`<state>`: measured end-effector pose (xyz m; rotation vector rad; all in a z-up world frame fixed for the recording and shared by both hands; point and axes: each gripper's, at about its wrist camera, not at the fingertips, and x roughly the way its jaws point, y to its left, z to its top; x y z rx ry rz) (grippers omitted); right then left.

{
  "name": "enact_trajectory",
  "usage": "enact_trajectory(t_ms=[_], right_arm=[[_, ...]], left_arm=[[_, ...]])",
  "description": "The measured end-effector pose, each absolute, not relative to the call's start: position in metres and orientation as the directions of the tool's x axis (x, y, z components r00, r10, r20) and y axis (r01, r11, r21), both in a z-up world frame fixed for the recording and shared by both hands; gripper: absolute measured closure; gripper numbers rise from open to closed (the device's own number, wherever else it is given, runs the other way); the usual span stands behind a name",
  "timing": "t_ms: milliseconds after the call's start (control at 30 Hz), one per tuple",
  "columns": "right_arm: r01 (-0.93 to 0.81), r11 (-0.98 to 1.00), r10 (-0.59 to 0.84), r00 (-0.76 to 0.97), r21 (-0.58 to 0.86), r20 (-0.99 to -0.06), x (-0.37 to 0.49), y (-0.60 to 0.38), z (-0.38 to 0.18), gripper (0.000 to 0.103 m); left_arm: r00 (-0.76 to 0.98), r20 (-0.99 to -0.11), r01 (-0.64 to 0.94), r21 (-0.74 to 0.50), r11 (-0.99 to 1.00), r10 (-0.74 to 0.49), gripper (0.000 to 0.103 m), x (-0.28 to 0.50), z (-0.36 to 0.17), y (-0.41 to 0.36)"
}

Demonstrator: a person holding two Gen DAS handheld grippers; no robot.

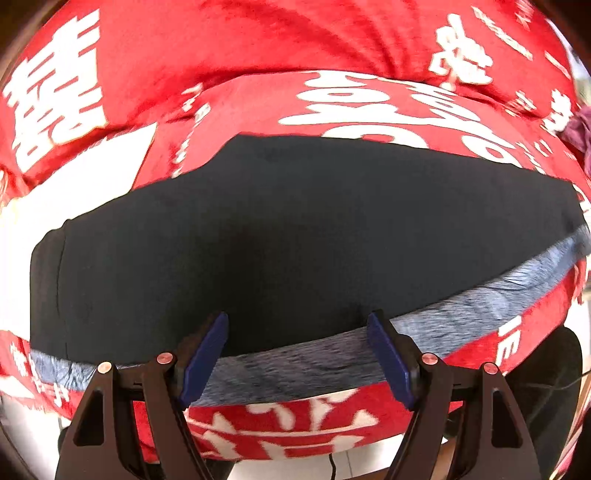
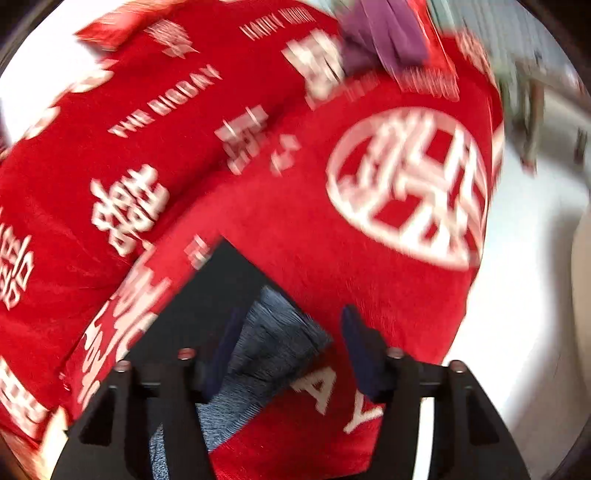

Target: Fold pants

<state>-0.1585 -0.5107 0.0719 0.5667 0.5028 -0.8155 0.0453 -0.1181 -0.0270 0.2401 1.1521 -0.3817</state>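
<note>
Dark navy pants (image 1: 280,236) lie flat on a red blanket with white characters (image 1: 207,55), with their grey-blue fleecy lining (image 1: 480,306) showing along the near edge. My left gripper (image 1: 297,354) is open, its blue pads (image 1: 205,354) straddling that near edge, holding nothing. In the blurred right wrist view a corner of the pants (image 2: 207,295) with the grey-blue lining (image 2: 273,339) lies between the fingers of my right gripper (image 2: 291,350), which is open.
A purple cloth (image 2: 384,33) lies at the far end of the red blanket (image 2: 258,192); it also shows in the left wrist view (image 1: 580,129). A white floor (image 2: 524,277) lies to the right beyond the blanket's edge.
</note>
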Motion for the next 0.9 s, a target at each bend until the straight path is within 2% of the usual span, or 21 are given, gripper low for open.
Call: enact_trajectory(t_ms=[33,67,167,233,300,333,367,400,500,600,700,767,833,867,900], right_arm=[[0.756,0.605,-0.515,0.611,0.25,-0.601,-0.148,-0.5,0.078,0.02],[0.692,0.683,-0.455,0.654,0.234,-0.605,-0.134,-0.487,0.079,0.015],[0.546,0.796,-0.252,0.692,0.262,-0.677,-0.099,-0.475,0.058,0.015],[0.55,0.791,-0.199,0.646,0.268,-0.737,-0.087,-0.483,0.036,0.015],[0.738,0.655,-0.311,0.456,0.159,-0.834,-0.097,-0.513,0.01,0.015],[0.799,0.585,-0.335,0.394,0.138,-0.856,-0.108,-0.527,0.002,0.01],[0.822,0.515,-0.323,0.449,0.243,-0.833,-0.129,-0.539,0.003,0.009],[0.829,0.5,-0.343,0.455,0.25,-0.822,-0.137,-0.54,0.009,0.009],[0.759,0.628,-0.429,0.522,0.172,-0.737,-0.133,-0.511,0.047,0.009],[0.584,0.804,-0.357,0.63,0.117,-0.69,-0.094,-0.456,0.068,0.008],[0.366,0.93,-0.219,0.639,0.041,-0.737,-0.042,-0.392,0.051,0.006],[0.246,0.967,-0.202,0.574,-0.068,-0.794,-0.019,-0.359,0.023,0.006],[0.228,0.953,-0.288,0.479,-0.199,-0.83,-0.009,-0.349,-0.004,0.005],[0.257,0.948,-0.291,0.466,-0.187,-0.835,-0.012,-0.358,-0.012,0.0],[0.291,0.948,-0.266,0.493,-0.131,-0.828,-0.019,-0.367,-0.009,0.001]], left_arm=[[0.351,-0.919,0.436,-0.009,0.9,-0.179,0.025,0.044,-0.027,-0.125],[0.348,-0.919,0.458,-0.005,0.889,-0.185,0.025,0.042,-0.027,-0.132],[0.324,-0.927,0.465,-0.02,0.885,-0.191,0.025,0.045,-0.034,-0.136],[0.278,-0.934,0.418,-0.093,0.904,-0.224,0.025,0.052,-0.042,-0.118],[0.281,-0.931,0.378,-0.115,0.919,-0.232,0.025,0.055,-0.043,-0.102],[0.292,-0.932,0.363,-0.1,0.926,-0.215,0.025,0.055,-0.042,-0.096],[0.307,-0.932,0.349,-0.081,0.934,-0.195,0.025,0.055,-0.04,-0.091],[0.326,-0.929,0.334,-0.06,0.941,-0.176,0.025,0.056,-0.037,-0.087],[0.342,-0.917,0.329,-0.087,0.94,-0.205,0.025,0.06,-0.029,-0.09],[0.346,-0.908,0.379,-0.096,0.921,-0.236,0.025,0.059,-0.025,-0.111],[0.338,-0.917,0.43,-0.048,0.902,-0.21,0.025,0.058,-0.04,-0.129],[0.32,-0.921,0.399,-0.079,0.913,-0.22,0.012,0.064,-0.051,-0.113],[0.329,-0.924,0.347,-0.076,0.935,-0.197,0.012,0.069,-0.051,-0.089],[0.339,-0.925,0.319,-0.058,0.946,-0.171,0.012,0.071,-0.049,-0.076],[0.364,-0.922,0.282,-0.026,0.959,-0.132,0.012,0.073,-0.045,-0.062]])
